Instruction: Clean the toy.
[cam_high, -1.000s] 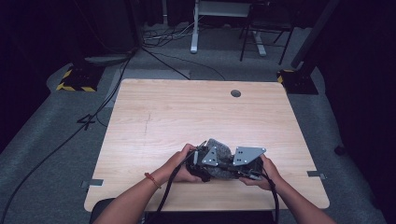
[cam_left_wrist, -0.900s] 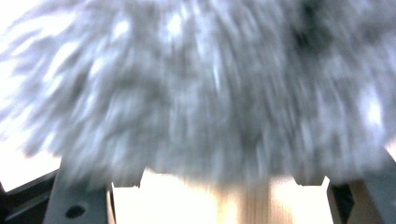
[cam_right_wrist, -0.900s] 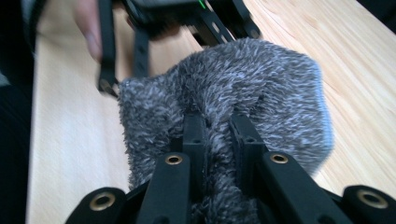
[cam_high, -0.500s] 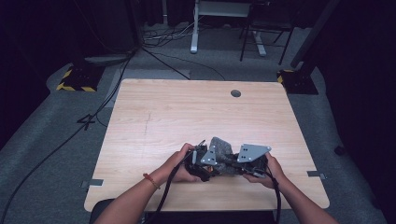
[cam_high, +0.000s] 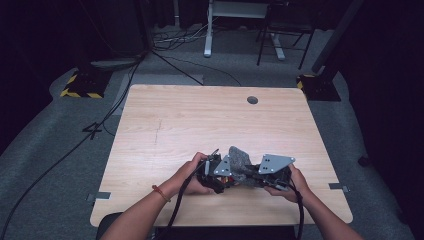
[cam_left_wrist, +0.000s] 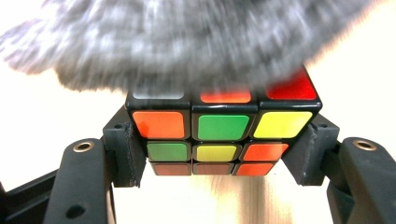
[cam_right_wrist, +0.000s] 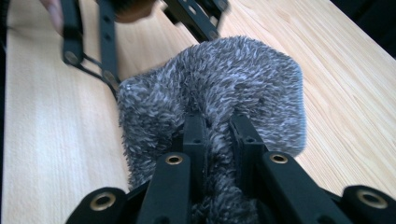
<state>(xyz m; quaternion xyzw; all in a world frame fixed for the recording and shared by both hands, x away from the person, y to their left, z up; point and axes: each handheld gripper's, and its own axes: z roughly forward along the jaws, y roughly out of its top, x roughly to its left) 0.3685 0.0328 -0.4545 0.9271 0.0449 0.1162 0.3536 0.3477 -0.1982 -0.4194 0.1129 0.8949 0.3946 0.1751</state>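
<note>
Wiping was under way near the counter's front edge: our left gripper clamped the puzzle cube, our right gripper pinched the grey cloth against its top; other faces remained.

one puzzle cube, one grey fuzzy cloth, two grippers, one table.

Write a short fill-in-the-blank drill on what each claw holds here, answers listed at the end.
1. The left claw is shut on a puzzle ____.
2. The right claw pinches a fuzzy ____ cloth.
3. The cloth lies over the ____ of the cube.
4. Both hands work over a ____ table.

Missing words: cube; grey; top; wooden
</note>
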